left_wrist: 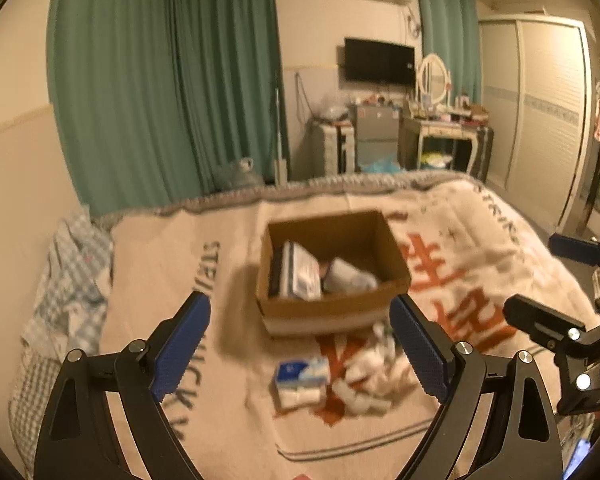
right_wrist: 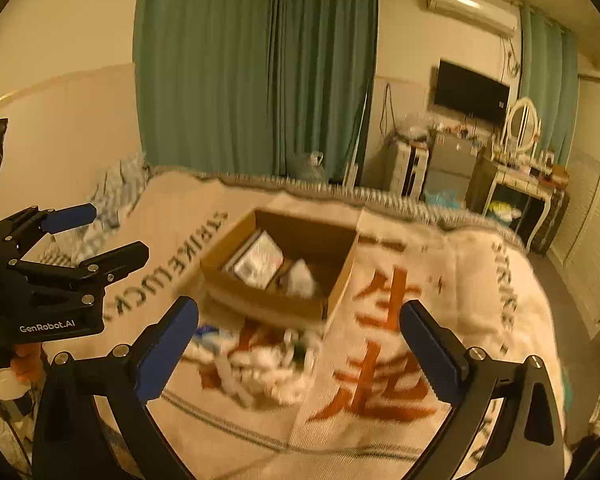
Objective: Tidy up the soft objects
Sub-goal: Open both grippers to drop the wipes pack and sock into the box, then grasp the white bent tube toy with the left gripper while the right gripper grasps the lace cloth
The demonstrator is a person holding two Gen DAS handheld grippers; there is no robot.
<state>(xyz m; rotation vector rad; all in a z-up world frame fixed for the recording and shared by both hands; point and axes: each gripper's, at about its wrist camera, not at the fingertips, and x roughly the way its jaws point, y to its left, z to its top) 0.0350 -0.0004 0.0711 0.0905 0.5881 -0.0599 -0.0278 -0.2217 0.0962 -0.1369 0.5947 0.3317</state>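
Observation:
An open cardboard box (left_wrist: 332, 304) (right_wrist: 260, 300) sits on a bed blanket (left_wrist: 220, 420) (right_wrist: 380, 432); a flat packet (left_wrist: 300, 272) (right_wrist: 258, 260) and a white soft item (left_wrist: 348, 276) (right_wrist: 300, 276) lie inside. A heap of white soft items (left_wrist: 372, 376) (right_wrist: 268, 368) and a blue-white tissue pack (left_wrist: 300, 380) lie just in front of the box. My left gripper (left_wrist: 300, 344) is open and empty above the heap. My right gripper (right_wrist: 300, 344) is open and empty above the heap too. Each gripper shows in the other's view, the right (left_wrist: 548, 280) and the left (right_wrist: 112, 236).
A plaid cloth (left_wrist: 68, 292) (right_wrist: 112, 200) lies at the bed's far left by the wall. Green curtains (left_wrist: 160, 80), a dressing table (left_wrist: 448, 132) and a wardrobe (left_wrist: 540, 112) stand beyond the bed's far edge.

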